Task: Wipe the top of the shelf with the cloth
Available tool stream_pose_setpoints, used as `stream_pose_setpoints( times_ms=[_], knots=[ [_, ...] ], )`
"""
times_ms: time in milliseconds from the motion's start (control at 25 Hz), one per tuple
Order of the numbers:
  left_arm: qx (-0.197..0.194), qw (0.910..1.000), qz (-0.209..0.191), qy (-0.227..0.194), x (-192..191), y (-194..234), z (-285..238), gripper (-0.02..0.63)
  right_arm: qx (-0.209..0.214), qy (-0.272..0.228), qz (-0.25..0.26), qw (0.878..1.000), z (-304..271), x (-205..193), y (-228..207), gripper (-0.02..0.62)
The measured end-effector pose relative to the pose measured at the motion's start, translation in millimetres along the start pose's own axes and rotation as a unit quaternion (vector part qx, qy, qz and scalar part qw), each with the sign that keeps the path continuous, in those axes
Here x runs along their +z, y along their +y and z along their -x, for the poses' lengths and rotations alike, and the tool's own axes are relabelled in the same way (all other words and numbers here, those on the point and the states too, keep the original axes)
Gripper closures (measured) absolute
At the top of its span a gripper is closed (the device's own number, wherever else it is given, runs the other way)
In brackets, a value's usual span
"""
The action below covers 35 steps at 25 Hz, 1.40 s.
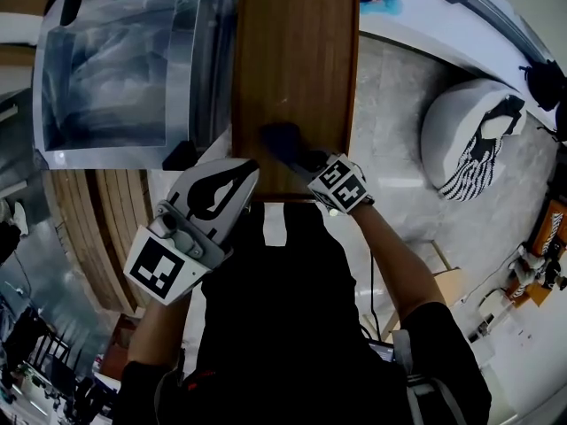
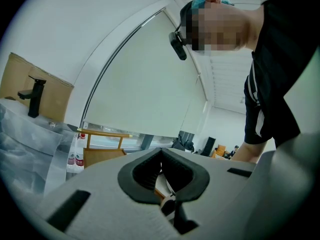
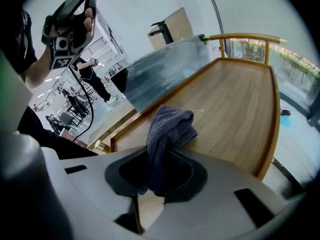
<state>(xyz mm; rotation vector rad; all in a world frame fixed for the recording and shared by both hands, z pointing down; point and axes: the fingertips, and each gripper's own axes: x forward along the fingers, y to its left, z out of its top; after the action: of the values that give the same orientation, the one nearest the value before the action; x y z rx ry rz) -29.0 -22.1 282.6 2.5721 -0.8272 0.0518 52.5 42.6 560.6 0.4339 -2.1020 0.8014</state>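
The right gripper [image 3: 159,178] pinches the cloth [image 3: 167,129] at a bunched fold; it seems soft and light; the left gripper [image 2: 161,176] is closed, empty.

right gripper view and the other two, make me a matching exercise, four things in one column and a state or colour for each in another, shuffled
Things:
1. cloth
2. left hand-held gripper
3. shelf top
4. faucet

States:
a. bare brown wood
b. pinched in the right hand-held gripper
c. black, upright
d. shut, holding nothing

Pairs: 1-b, 2-d, 3-a, 4-c
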Motion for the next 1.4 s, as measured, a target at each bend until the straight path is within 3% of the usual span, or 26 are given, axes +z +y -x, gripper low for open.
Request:
stream_pose_setpoints(
  times_ms=[880,1400],
  knots=[
    [0.018,0.9985,0.044,0.025,-34.8,29.2,-77.4,0.586,-0.132,-0.085,0.037,0.987,52.5,117.8,-236.3,0.523],
    [0.034,0.9966,0.06,0.043,-61.7,28.4,-93.6,0.586,-0.18,-0.111,0.061,0.976,68.3,174.5,-327.5,0.523]
  ],
)
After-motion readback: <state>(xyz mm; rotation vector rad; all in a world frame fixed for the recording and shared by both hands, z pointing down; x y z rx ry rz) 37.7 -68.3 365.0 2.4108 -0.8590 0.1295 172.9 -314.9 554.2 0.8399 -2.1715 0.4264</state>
